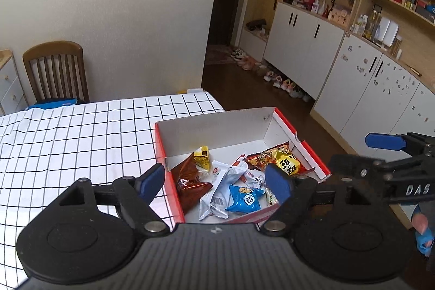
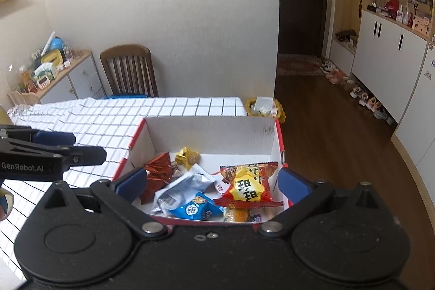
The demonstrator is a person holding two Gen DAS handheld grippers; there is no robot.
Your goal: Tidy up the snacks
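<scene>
Right now both grippers hang spread wide and empty, the left gripper and the right gripper, low in each frame above the box, where snacks lie heaped at center on the checked table.

Left tool spread wide, empty, above red-rimmed box on checked bench; inside: brown packet, gold packet, blue packet, red-yellow bag; right tool alongside.
</scene>
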